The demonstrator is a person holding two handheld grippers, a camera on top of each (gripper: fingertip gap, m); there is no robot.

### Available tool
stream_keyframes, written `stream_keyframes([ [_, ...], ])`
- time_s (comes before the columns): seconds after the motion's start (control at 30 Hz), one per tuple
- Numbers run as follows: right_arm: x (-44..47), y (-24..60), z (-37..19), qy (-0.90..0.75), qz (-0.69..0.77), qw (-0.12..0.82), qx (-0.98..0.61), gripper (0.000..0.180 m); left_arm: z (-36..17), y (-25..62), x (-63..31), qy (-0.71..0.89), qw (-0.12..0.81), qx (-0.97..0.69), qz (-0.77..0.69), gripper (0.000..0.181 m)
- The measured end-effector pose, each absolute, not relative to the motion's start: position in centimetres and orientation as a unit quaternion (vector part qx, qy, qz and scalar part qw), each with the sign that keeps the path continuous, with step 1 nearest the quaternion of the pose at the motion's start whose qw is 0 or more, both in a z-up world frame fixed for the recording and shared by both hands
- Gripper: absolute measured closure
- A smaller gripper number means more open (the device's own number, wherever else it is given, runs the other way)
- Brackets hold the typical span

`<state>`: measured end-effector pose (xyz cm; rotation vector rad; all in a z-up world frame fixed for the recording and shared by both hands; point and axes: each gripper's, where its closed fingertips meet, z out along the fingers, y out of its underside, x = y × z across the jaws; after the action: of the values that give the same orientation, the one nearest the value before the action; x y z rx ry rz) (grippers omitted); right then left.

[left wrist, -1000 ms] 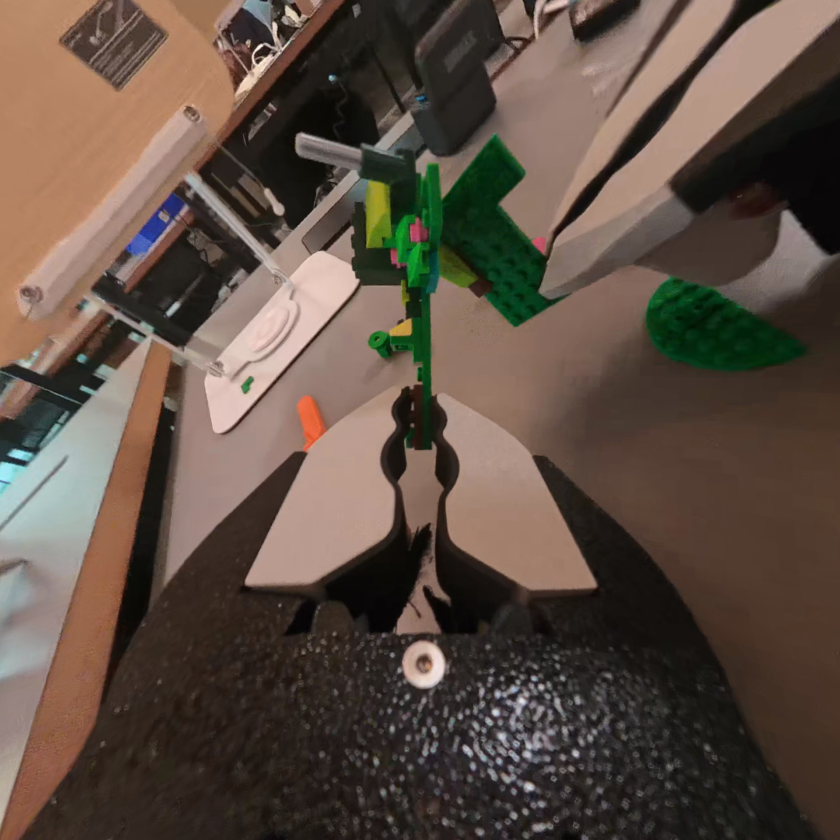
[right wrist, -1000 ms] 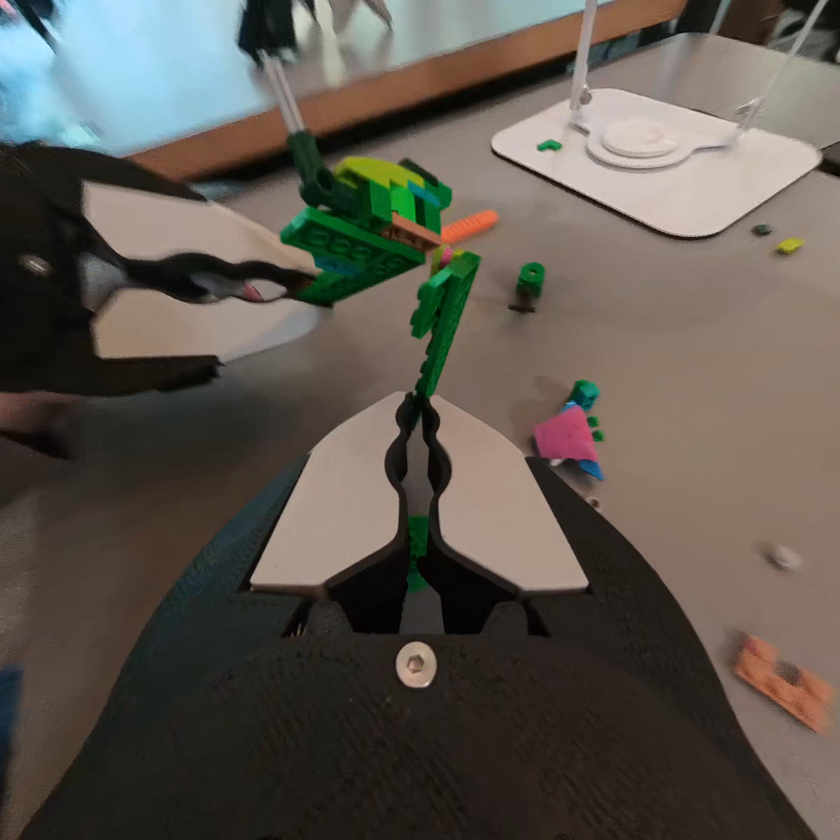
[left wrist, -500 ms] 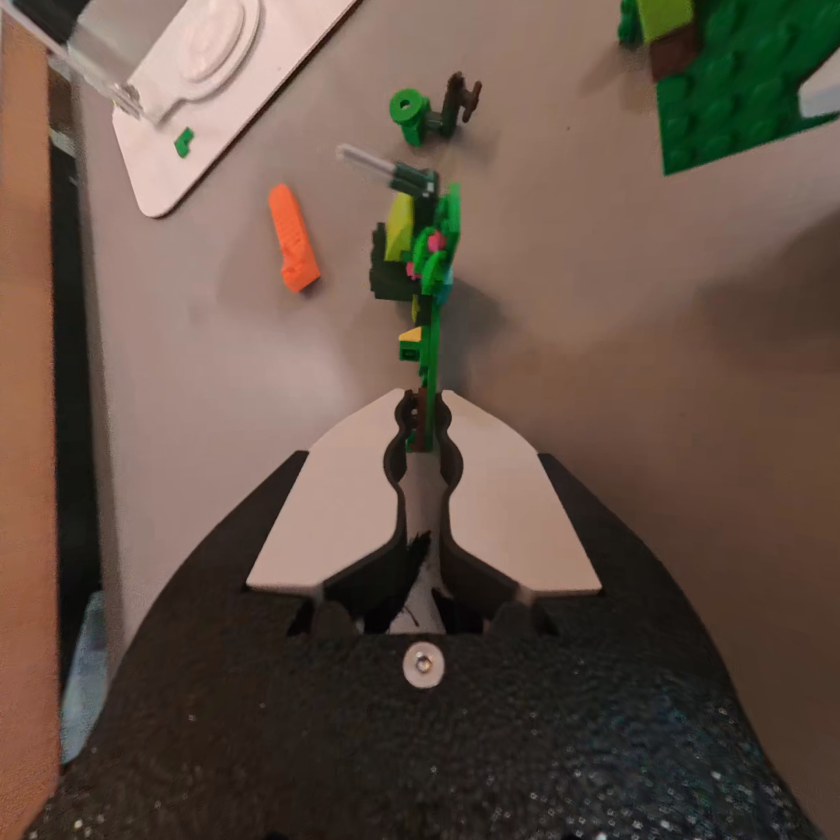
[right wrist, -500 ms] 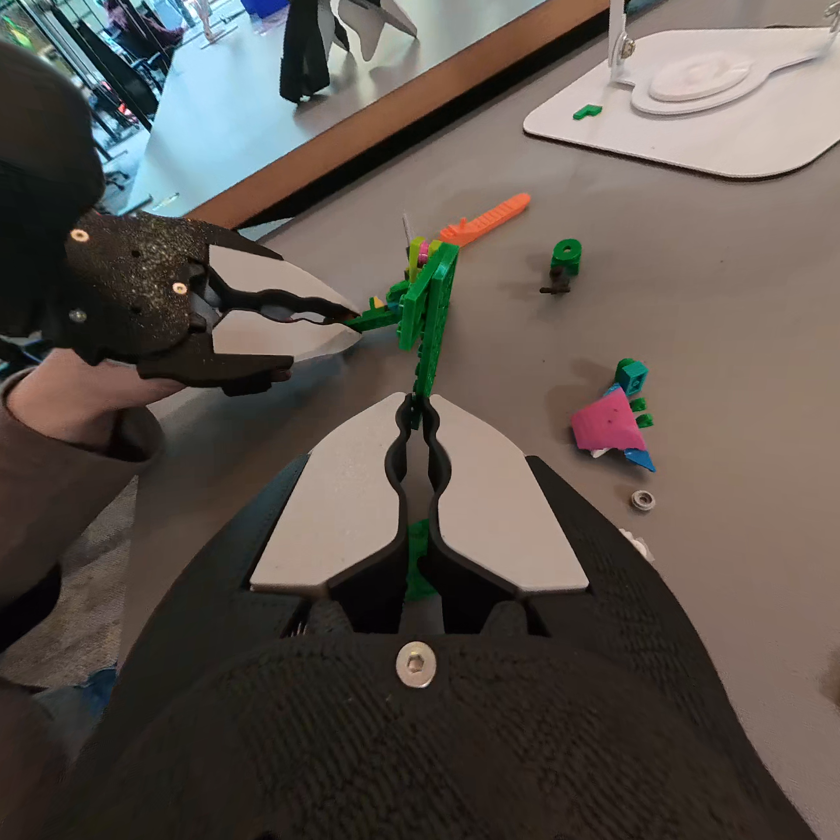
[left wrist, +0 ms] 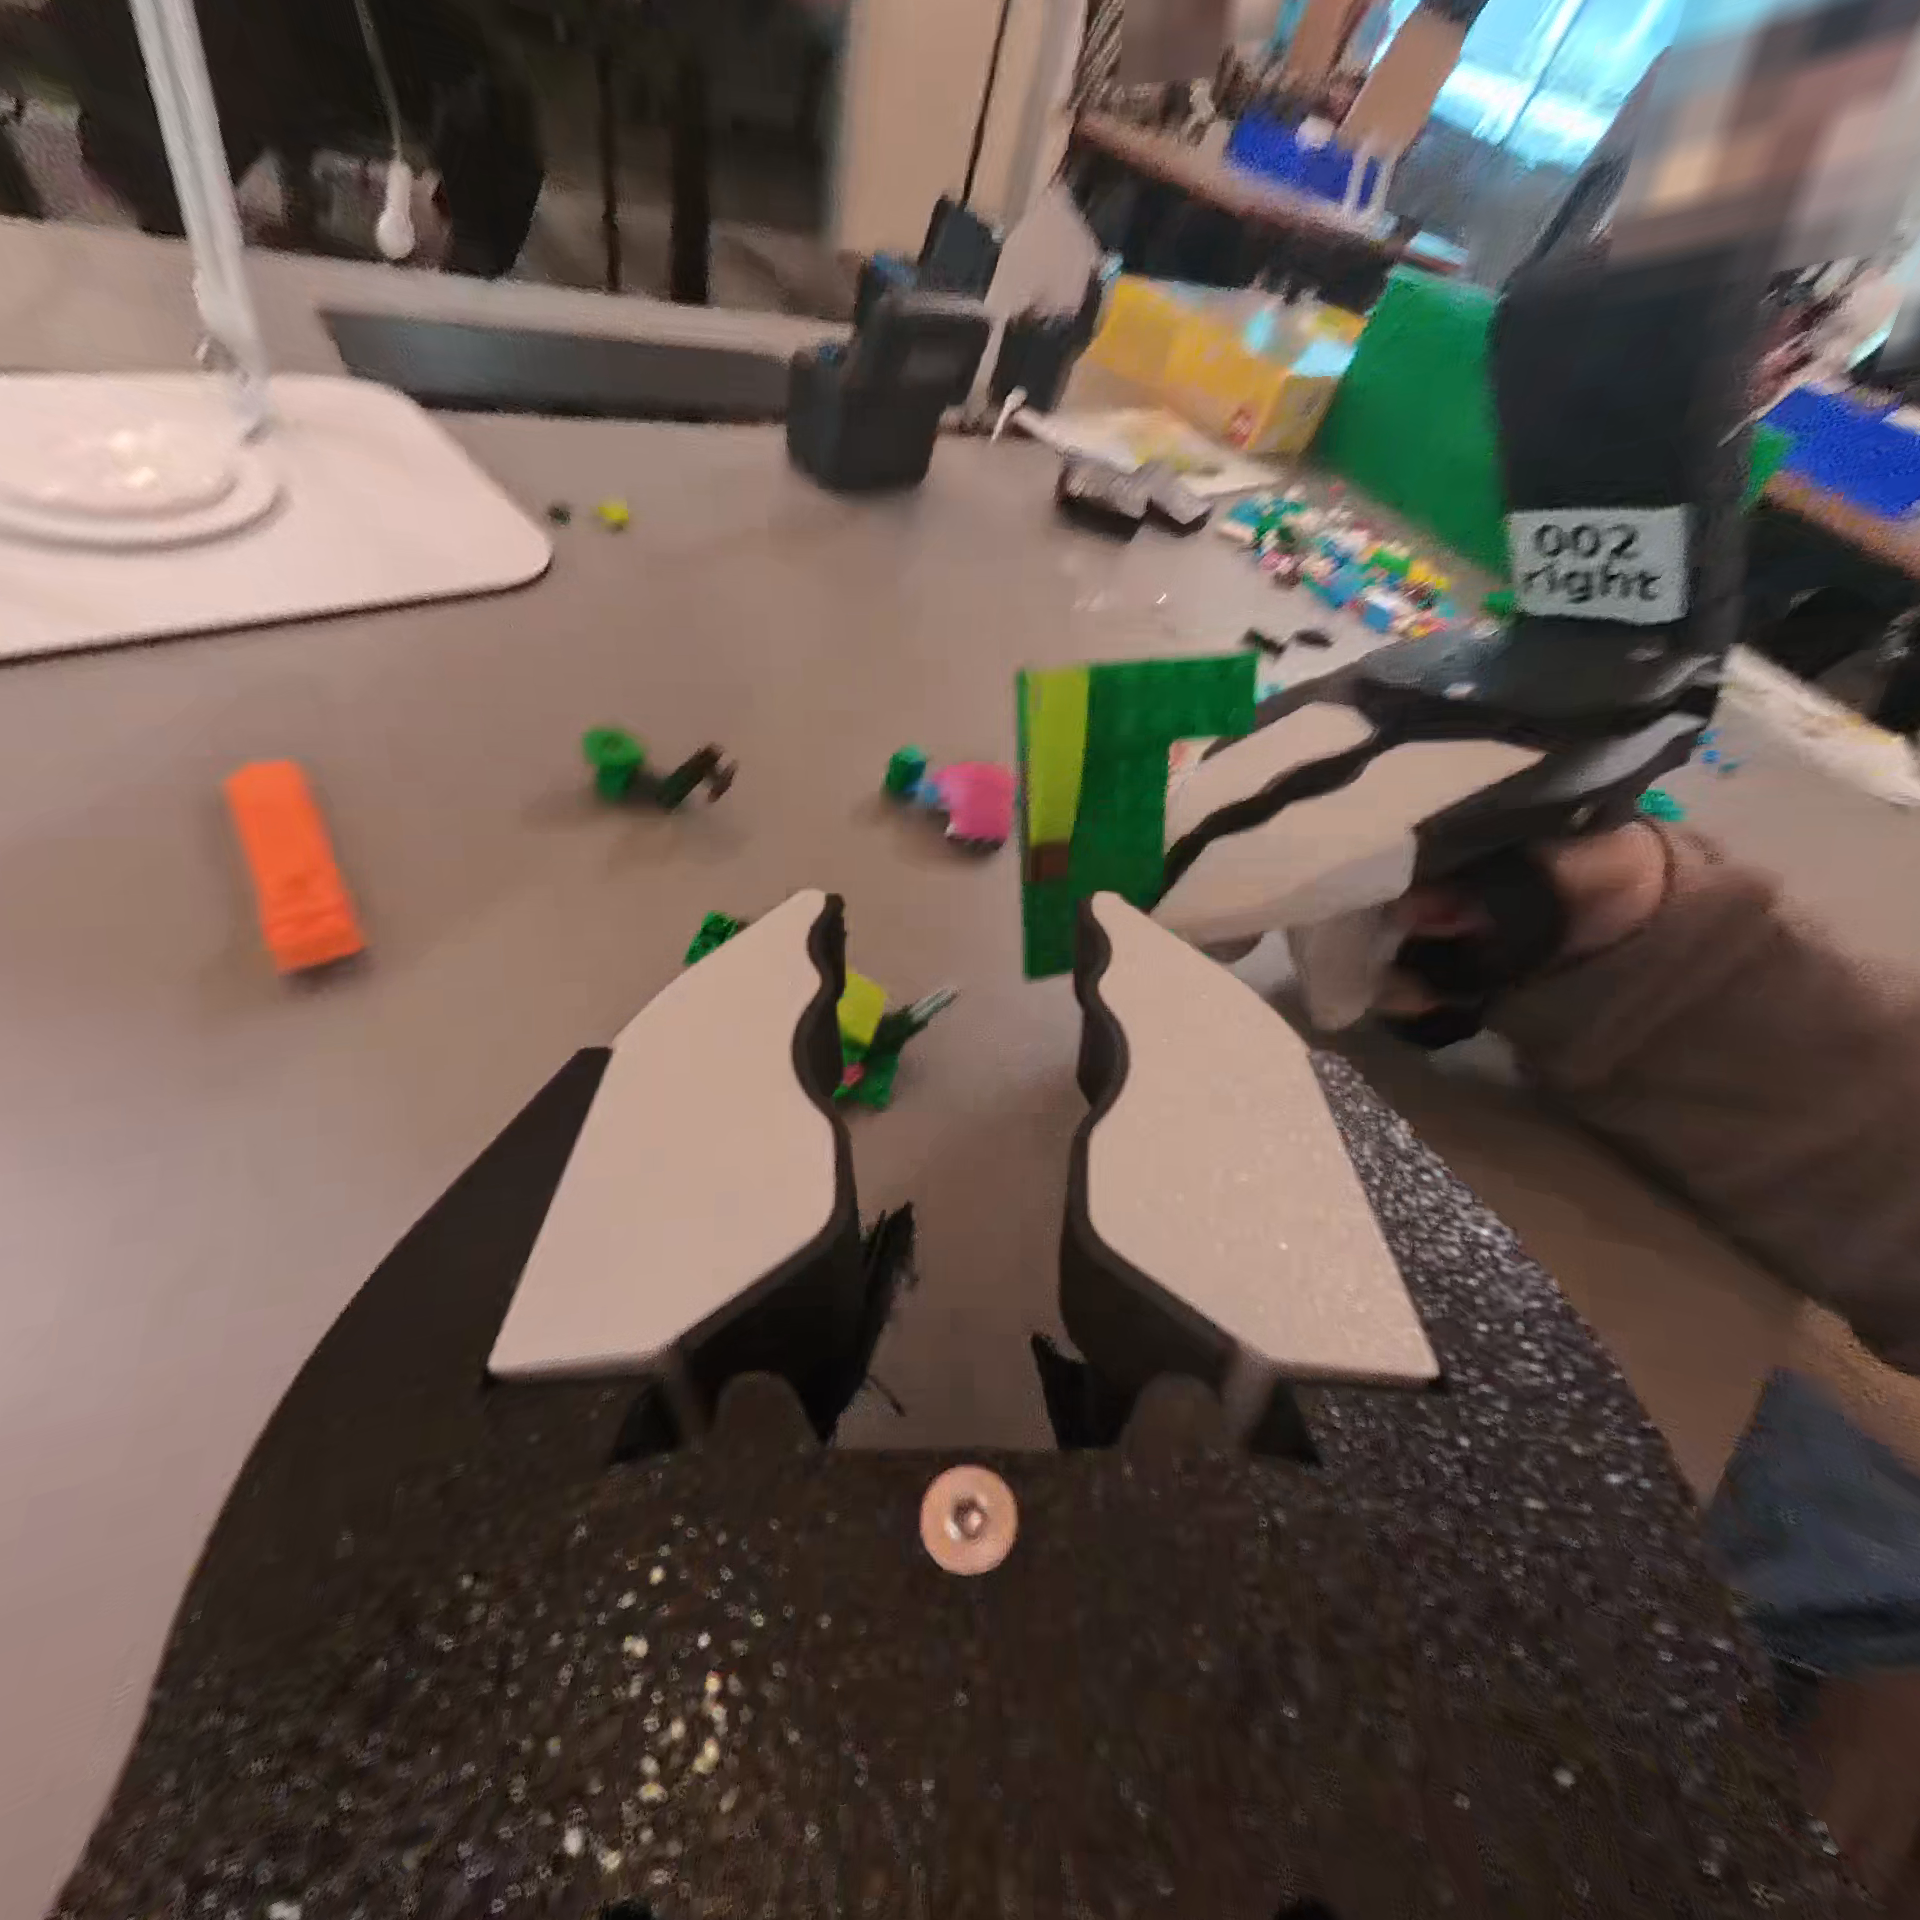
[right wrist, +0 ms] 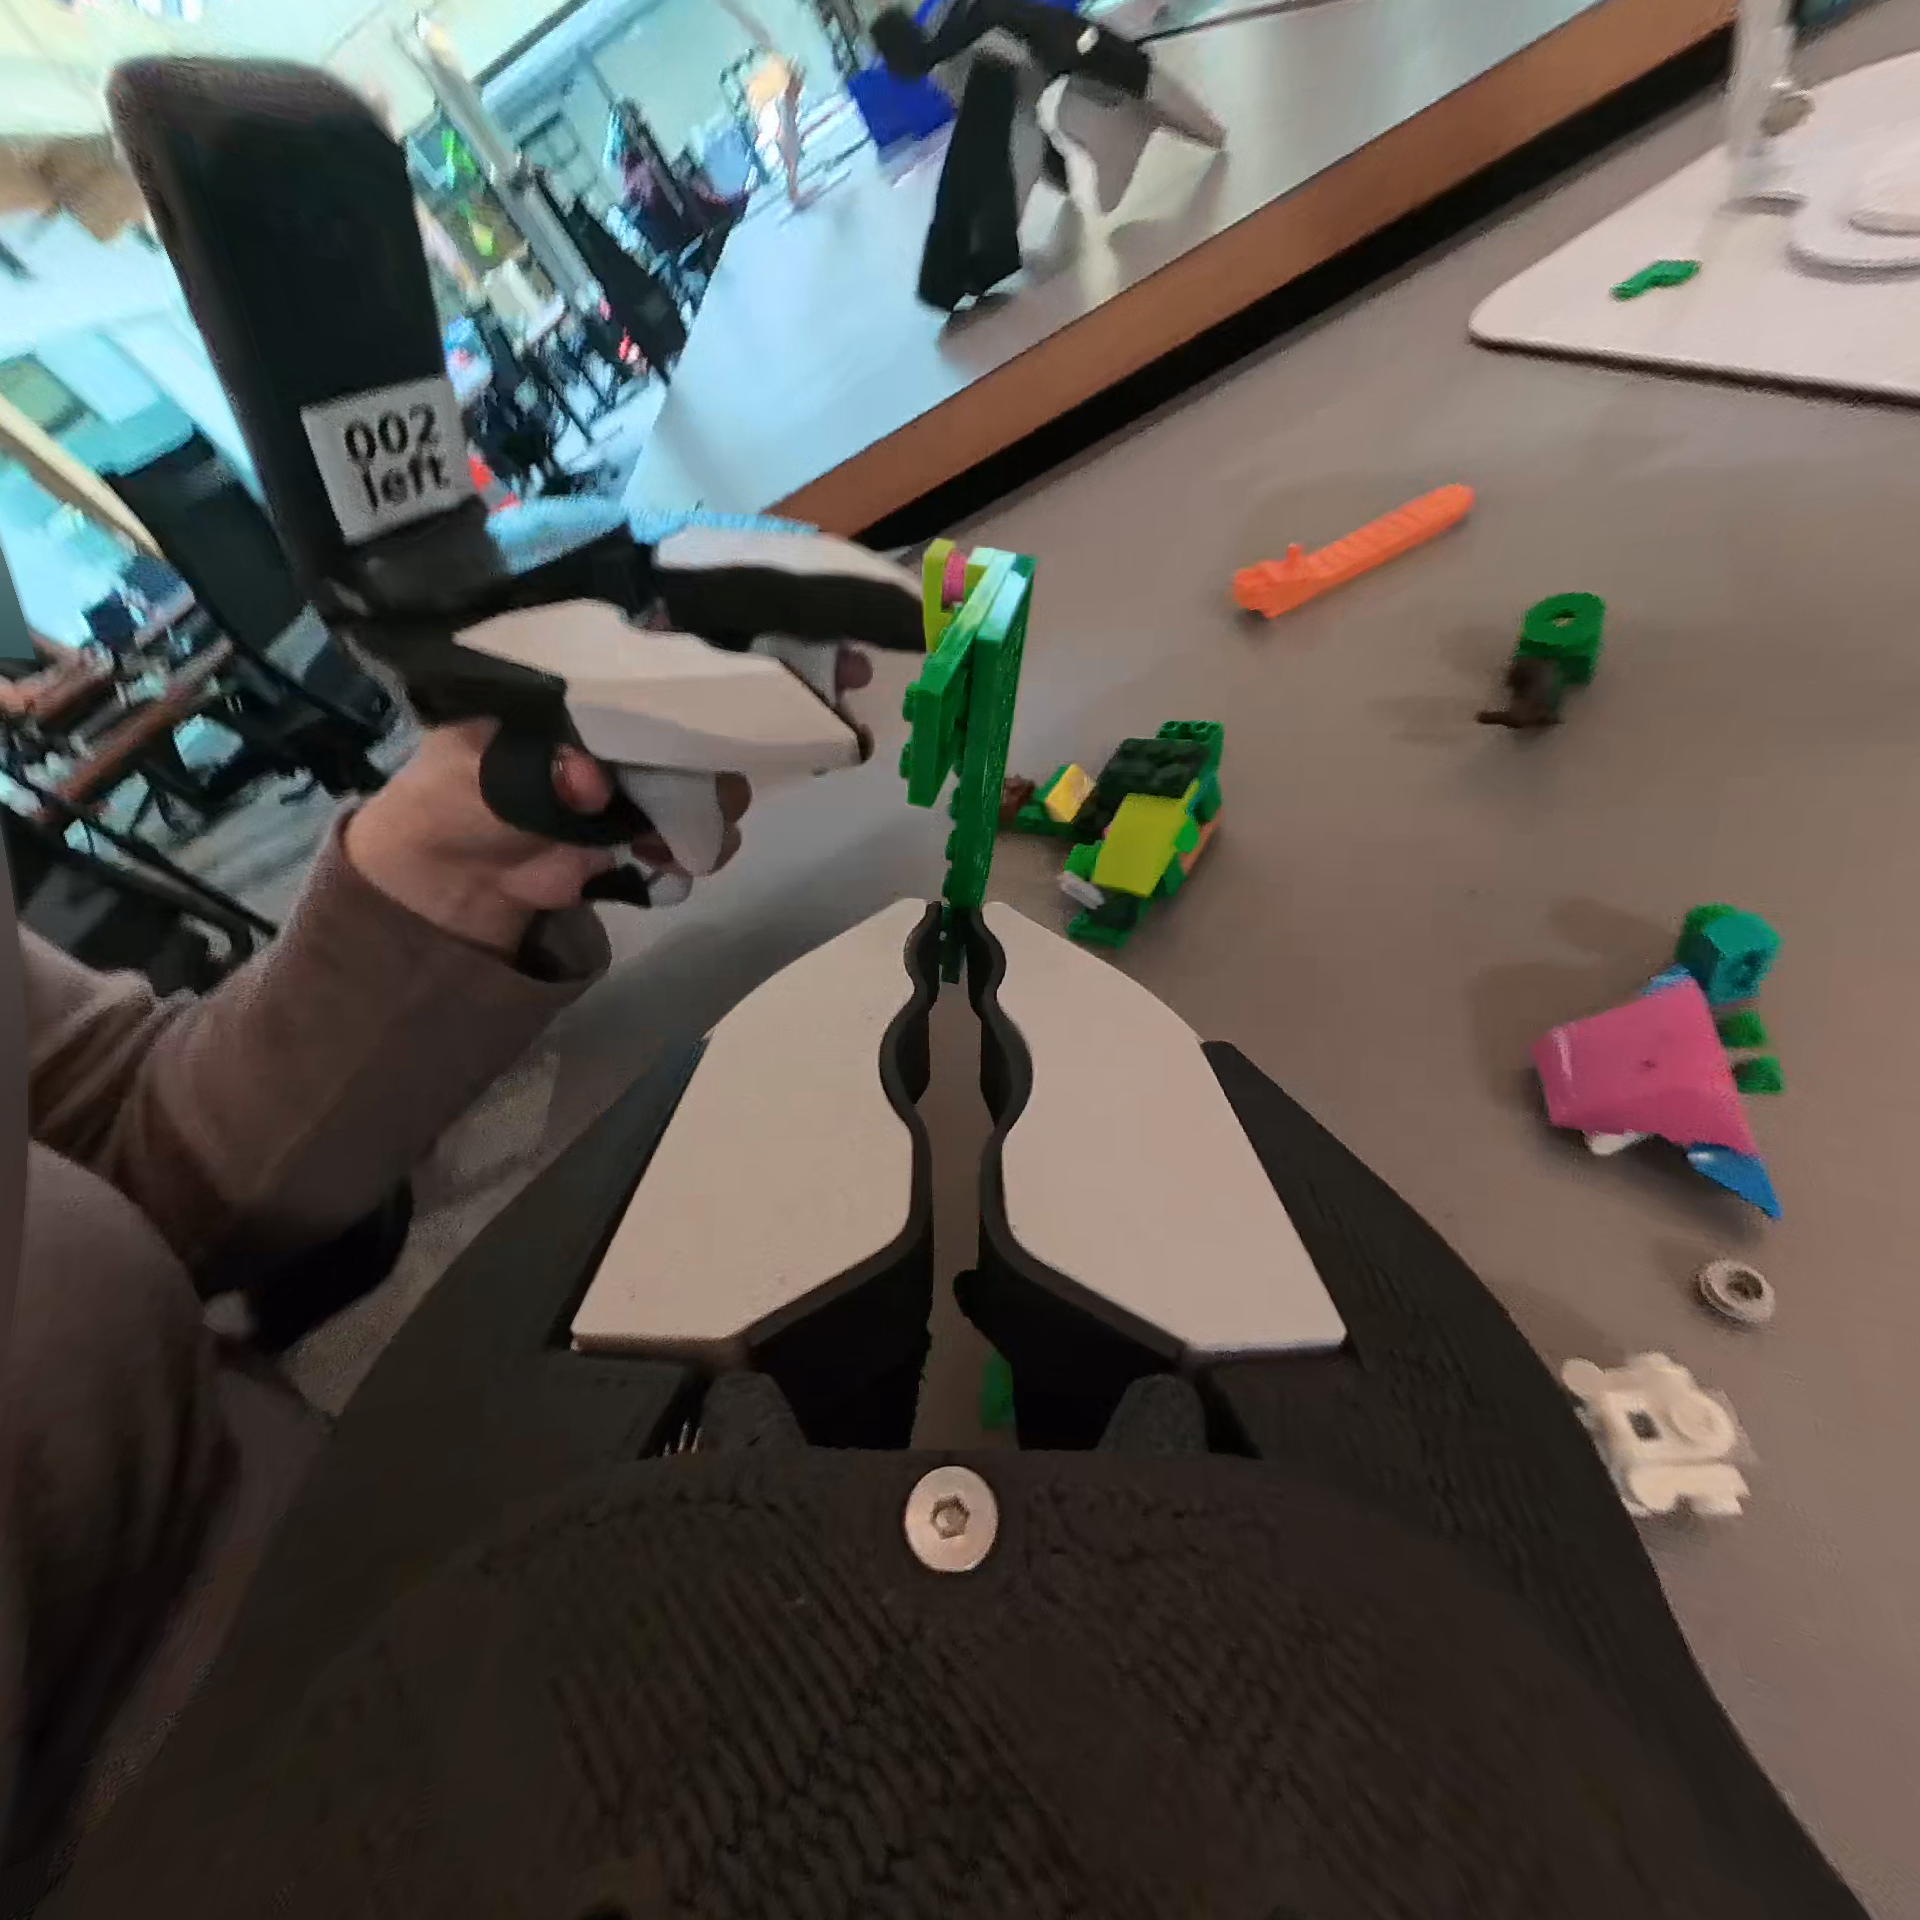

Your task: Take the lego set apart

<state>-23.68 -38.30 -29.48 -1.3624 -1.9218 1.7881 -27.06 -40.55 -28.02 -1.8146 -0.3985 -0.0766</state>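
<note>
My right gripper [right wrist: 956, 925] is shut on the lower edge of a green lego plate [right wrist: 977, 727], held upright above the grey table. The plate carries a lime and a pink piece near its top. In the left wrist view the plate [left wrist: 1112, 800] stands just beyond my right finger, with the right gripper [left wrist: 1169, 821] clamped on its side. My left gripper [left wrist: 961, 914] is open and empty. It also shows in the right wrist view [right wrist: 888, 681], just left of the plate's top. A small green, lime and black lego cluster [right wrist: 1143, 821] lies on the table, partly hidden behind my left finger [left wrist: 873, 1039].
An orange brick separator [left wrist: 291, 862] lies to the left. A green and brown piece [left wrist: 644, 769] and a pink and teal piece [right wrist: 1642, 1081] lie on the table. A white stand base [left wrist: 260, 520] is at the far left. A black device [left wrist: 883, 405] and several loose bricks [left wrist: 1351, 561] are at the back. The tips of one gripper are about 5 cm away from the tips of the other.
My left gripper has opened and let go of the lego cluster, which now lies on the table. My right gripper still holds the green plate upright.
</note>
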Motion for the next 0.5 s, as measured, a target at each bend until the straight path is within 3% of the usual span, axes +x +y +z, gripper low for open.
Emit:
stream_keyframes([
  [0.13, -23.2, -39.6, -30.0, -0.696, 0.572, 0.123, -0.417, 0.177, -27.5, -40.0, -26.3, -0.133, 0.613, -0.779, -0.012, 0.139],
  [0.27, -23.2, -39.9, -30.3, -0.721, 0.547, 0.164, -0.393, 0.177, -27.4, -39.6, -26.1, -0.097, 0.611, -0.784, 0.052, 0.164],
  [0.33, -23.4, -39.7, -30.4, -0.727, 0.535, 0.187, -0.388, 0.176, -27.4, -39.5, -26.1, -0.091, 0.610, -0.784, 0.070, 0.167],
  [0.43, -24.1, -39.1, -29.2, -0.707, 0.541, 0.246, -0.384, 0.151, -27.9, -39.5, -26.6, -0.084, 0.595, -0.792, 0.108, 0.172],
  [0.5, -24.2, -38.9, -28.2, -0.690, 0.554, 0.265, -0.383, 0.149, -28.3, -39.3, -26.4, -0.069, 0.585, -0.798, 0.123, 0.172],
])
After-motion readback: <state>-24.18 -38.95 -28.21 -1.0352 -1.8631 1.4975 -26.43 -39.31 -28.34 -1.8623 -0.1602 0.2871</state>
